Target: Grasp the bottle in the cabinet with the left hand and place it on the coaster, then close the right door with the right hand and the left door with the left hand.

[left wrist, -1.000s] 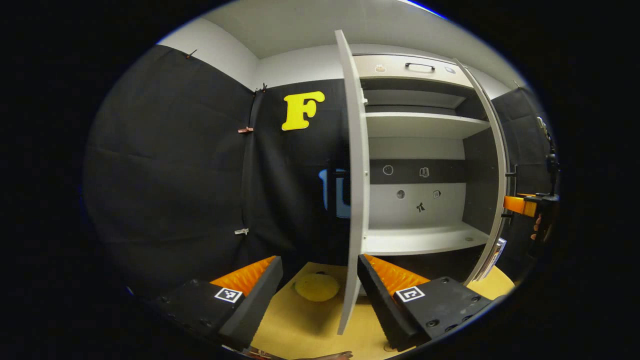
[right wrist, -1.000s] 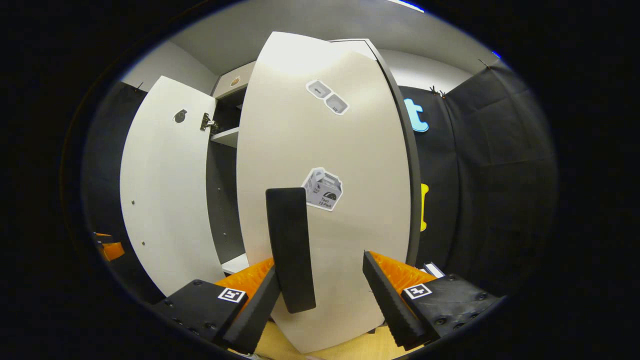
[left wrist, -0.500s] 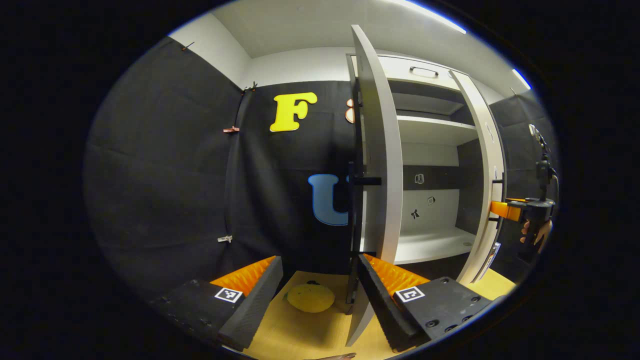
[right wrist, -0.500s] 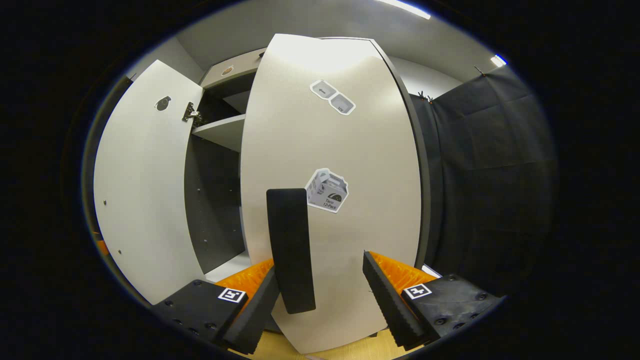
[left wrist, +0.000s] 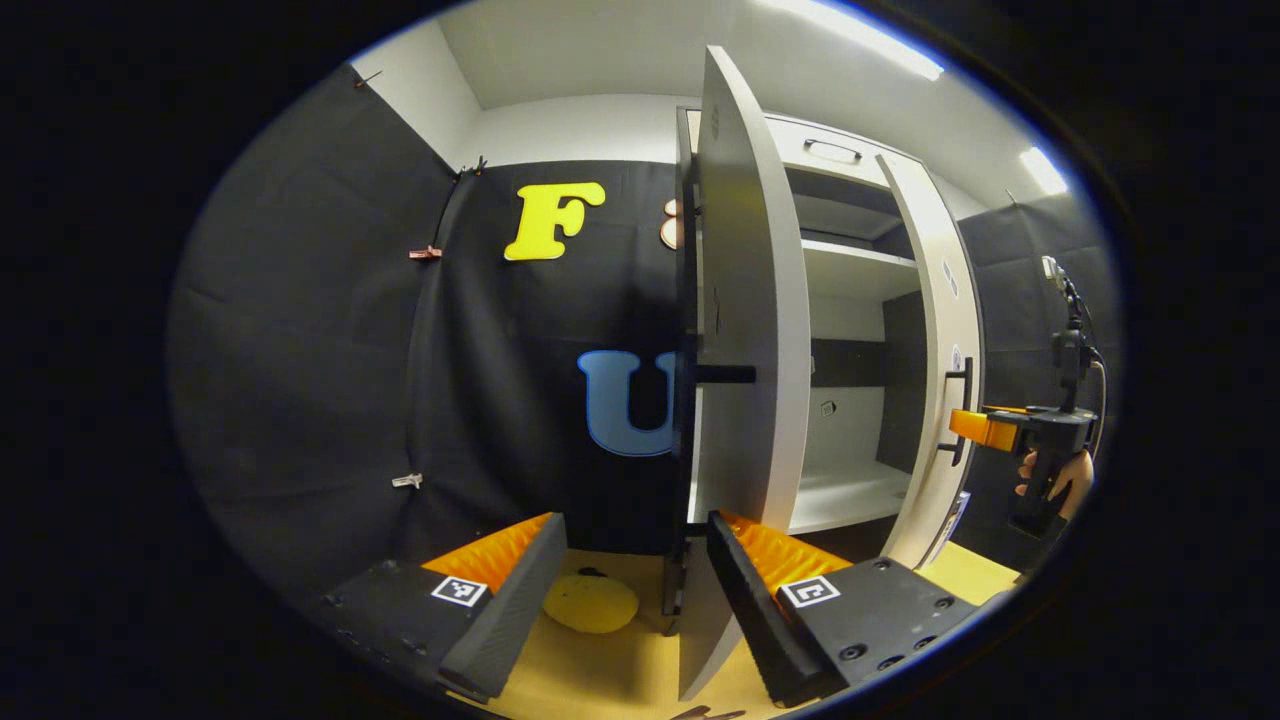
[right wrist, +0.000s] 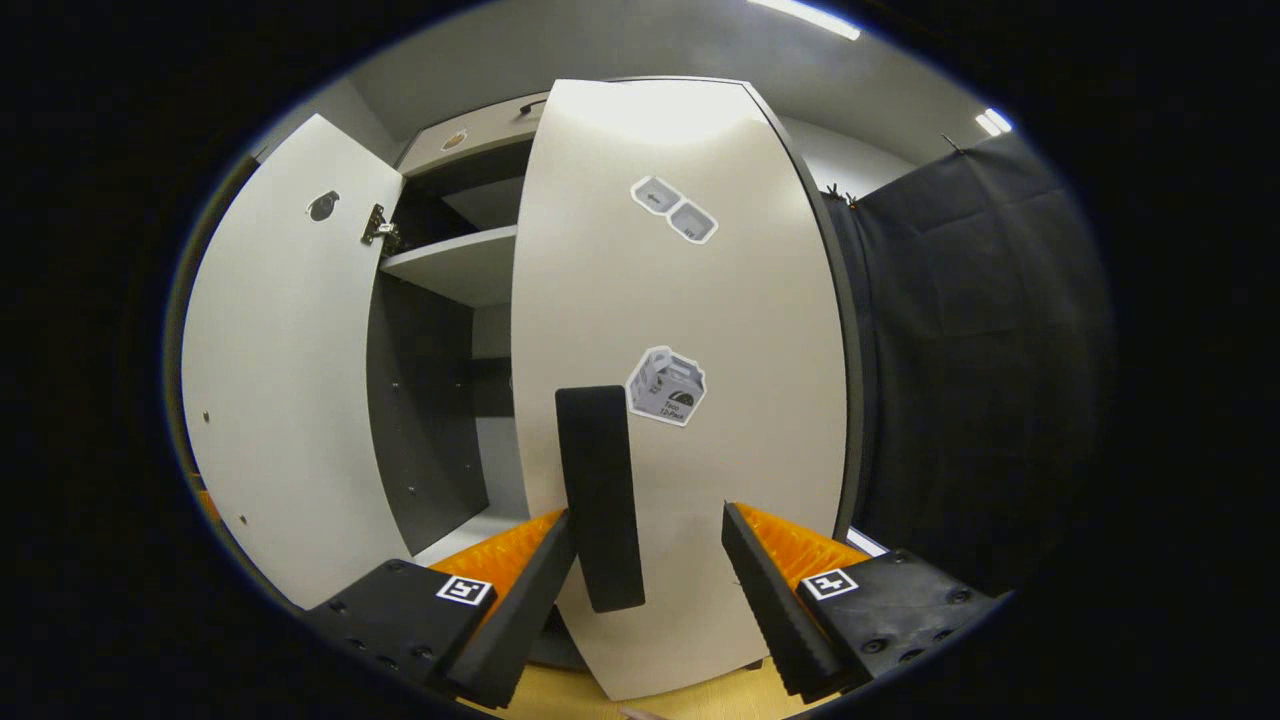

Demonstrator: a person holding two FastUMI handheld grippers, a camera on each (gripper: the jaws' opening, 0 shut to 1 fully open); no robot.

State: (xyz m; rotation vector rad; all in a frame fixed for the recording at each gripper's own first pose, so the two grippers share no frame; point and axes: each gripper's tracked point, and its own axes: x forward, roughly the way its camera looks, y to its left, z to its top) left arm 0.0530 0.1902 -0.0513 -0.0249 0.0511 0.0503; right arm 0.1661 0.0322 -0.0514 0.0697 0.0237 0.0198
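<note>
Both doors are stiff, flat boards that should swing easily, so the wide-open right gripper (right wrist: 645,585) can push the right door (right wrist: 690,330) by its black handle (right wrist: 598,500), and the wide-open left gripper (left wrist: 632,590) can push the left door (left wrist: 750,330).

right door (right wrist: 690,400): white, ajar; left door (left wrist: 750,330): white, ajar

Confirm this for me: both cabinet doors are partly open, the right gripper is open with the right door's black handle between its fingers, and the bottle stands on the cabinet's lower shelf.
Not quite. The lower shelf is bare in the left gripper view, with no bottle on it. The rest holds: the left door and right door are partly open, and in the right gripper view the right gripper is open with the black handle between its fingers.
</note>
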